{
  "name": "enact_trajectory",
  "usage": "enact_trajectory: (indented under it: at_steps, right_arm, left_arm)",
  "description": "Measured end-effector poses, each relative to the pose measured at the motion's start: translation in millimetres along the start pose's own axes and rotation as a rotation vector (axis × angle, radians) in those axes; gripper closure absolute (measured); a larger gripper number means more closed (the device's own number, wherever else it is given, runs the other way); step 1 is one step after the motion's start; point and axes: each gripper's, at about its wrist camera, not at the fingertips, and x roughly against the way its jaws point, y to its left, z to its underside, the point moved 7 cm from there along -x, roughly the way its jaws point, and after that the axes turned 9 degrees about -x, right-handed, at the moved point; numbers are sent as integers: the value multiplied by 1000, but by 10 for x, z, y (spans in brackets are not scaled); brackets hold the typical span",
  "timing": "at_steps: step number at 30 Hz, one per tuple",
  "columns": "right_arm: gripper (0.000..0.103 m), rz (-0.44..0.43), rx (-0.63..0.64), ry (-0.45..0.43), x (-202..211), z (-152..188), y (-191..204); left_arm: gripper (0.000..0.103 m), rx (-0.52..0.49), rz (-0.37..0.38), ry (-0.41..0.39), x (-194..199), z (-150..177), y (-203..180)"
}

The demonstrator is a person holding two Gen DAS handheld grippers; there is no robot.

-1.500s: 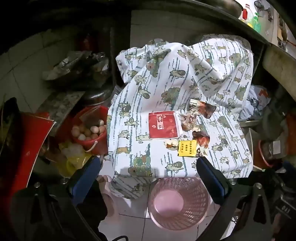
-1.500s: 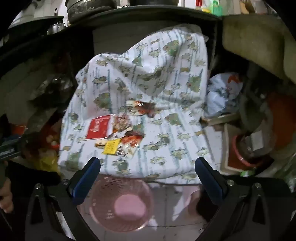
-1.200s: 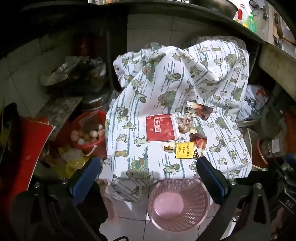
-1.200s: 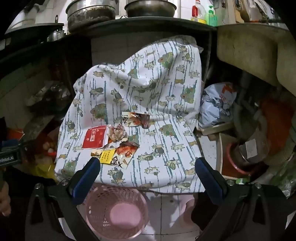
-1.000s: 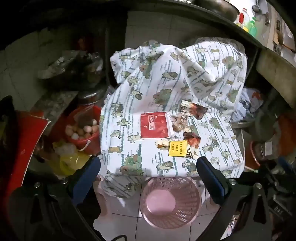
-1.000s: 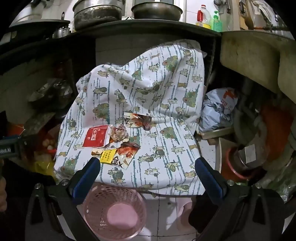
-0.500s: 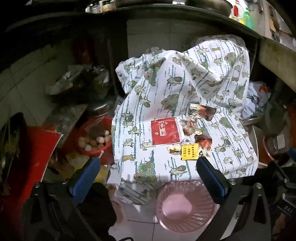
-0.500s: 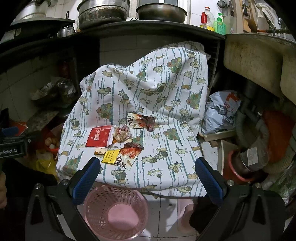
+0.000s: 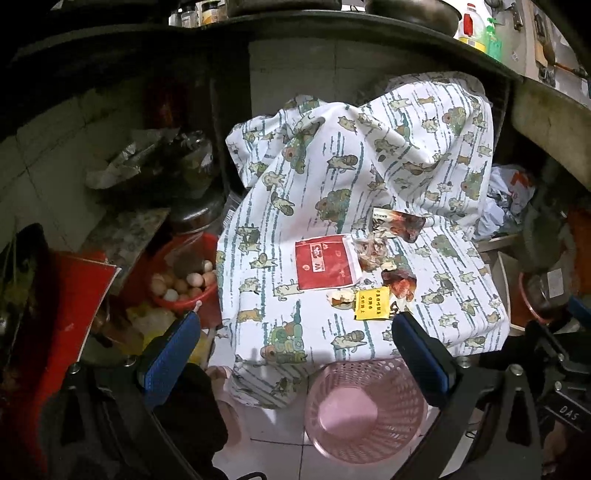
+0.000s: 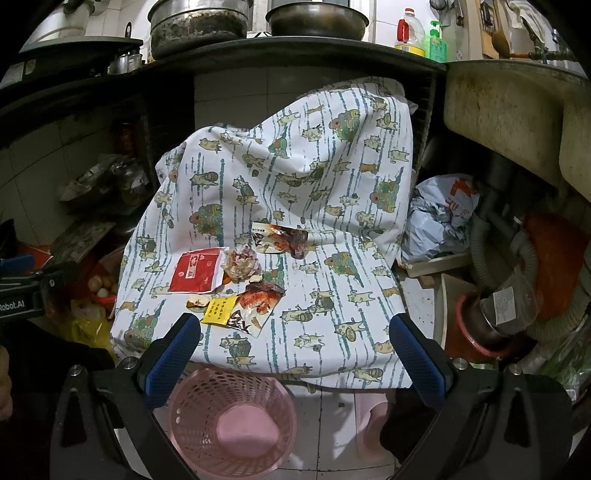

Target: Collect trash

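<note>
Trash sits in a loose cluster on the cat-print cloth: a flat red packet, a crumpled clear wrapper touching its right edge, a dark printed snack wrapper just behind that, a red-and-white torn wrapper toward the front, and a small yellow label lying against it, with a scrap of brownish peel just to the label's left. In the left wrist view the same pile shows, red packet largest, yellow label near the front edge of the cloth. Below that front edge, on the tiled floor, stands the pink mesh basket, nothing in it that I can make out. The right gripper hangs above basket and cloth edge, blue pads spread wide, nothing between them. The left gripper is the same, wide apart and holding nothing, its pink basket low between the pads. Off to the left, a red bucket of eggs; to the right, a crumpled grey bag; up on the dark shelf, two metal pots.
</note>
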Motion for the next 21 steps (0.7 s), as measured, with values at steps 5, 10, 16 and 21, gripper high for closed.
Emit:
enact_trajectory:
  at_steps: [5,10,16,21]
  right_arm:
    - [0,5,2,-1,2,-10,-2]
    - [0,-4,-8,6,2,-21,5]
    - [0,8,7,-4,10,21,-7]
    - [0,5,11,-8,29,5,1]
  left_arm:
    - [0,4,10,5,-1,-2,3]
    - [0,-1,0,6,-4,0,4]
    - [0,-35,-29,0,-5,23,-64]
    - [0,-38,-28,3,-8,21,-78]
